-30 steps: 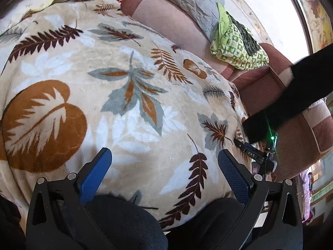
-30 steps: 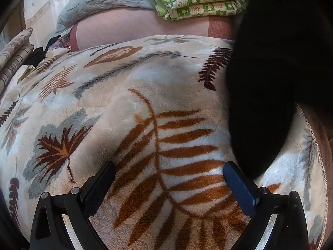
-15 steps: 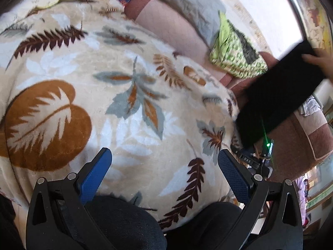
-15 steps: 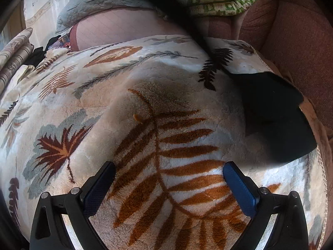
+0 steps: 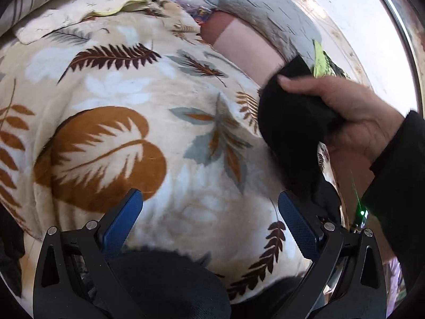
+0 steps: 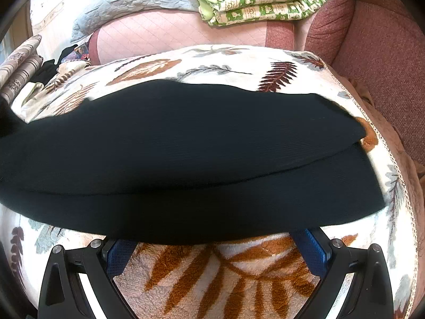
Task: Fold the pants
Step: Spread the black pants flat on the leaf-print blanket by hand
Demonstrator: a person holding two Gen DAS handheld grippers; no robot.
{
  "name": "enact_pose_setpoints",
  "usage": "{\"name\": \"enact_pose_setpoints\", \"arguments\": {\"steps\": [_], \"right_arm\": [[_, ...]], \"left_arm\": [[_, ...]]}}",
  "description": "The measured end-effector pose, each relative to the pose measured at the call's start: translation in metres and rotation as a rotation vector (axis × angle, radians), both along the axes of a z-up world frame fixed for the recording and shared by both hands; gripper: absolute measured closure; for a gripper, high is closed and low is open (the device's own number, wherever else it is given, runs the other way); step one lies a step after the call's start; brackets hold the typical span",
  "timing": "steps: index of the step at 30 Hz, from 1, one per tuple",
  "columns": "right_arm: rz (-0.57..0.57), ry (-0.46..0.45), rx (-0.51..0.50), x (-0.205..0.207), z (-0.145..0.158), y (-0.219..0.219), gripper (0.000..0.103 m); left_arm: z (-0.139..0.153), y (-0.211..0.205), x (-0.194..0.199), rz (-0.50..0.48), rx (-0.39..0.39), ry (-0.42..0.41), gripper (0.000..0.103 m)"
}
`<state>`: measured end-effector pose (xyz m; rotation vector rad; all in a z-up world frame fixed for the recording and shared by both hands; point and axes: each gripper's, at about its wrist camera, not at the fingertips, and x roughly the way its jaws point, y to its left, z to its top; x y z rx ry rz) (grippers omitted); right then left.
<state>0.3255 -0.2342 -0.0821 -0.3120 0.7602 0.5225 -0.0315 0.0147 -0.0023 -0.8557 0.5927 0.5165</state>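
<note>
Two views split the scene. On the left, the left gripper (image 5: 209, 218) hangs over bare leaf-print blanket (image 5: 127, 98), its blue fingers (image 5: 122, 226) spread wide and empty; further right a bare hand (image 5: 353, 117) clutches the black pants (image 5: 292, 127) near the blanket's edge. In the right view the pants (image 6: 186, 154) lie across the blanket (image 6: 212, 273), reaching almost to its trimmed right edge, with the sofa arm (image 6: 385, 66) beyond. They cover the tips of the right gripper (image 6: 215, 242), whose fingers (image 6: 310, 252) stand apart, gripping nothing.

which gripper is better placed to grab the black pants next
Right. The black pants lie spread across the leaf blanket directly ahead of the open right gripper, covering its fingertips. The open left gripper faces bare blanket; a bare hand holds the pants off to its side.
</note>
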Motion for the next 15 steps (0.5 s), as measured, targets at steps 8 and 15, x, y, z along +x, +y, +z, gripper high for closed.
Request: {"name": "enact_pose_setpoints", "arguments": {"steps": [8, 15], "right_arm": [[0.000, 0.000, 0.002, 0.001, 0.000, 0.000, 0.000], [0.000, -0.004, 0.003, 0.001, 0.001, -0.001, 0.000]], "left_arm": [[0.000, -0.004, 0.008, -0.029, 0.006, 0.019, 0.001], [-0.002, -0.003, 0.012, -0.039, -0.014, 0.010, 0.001]]}}
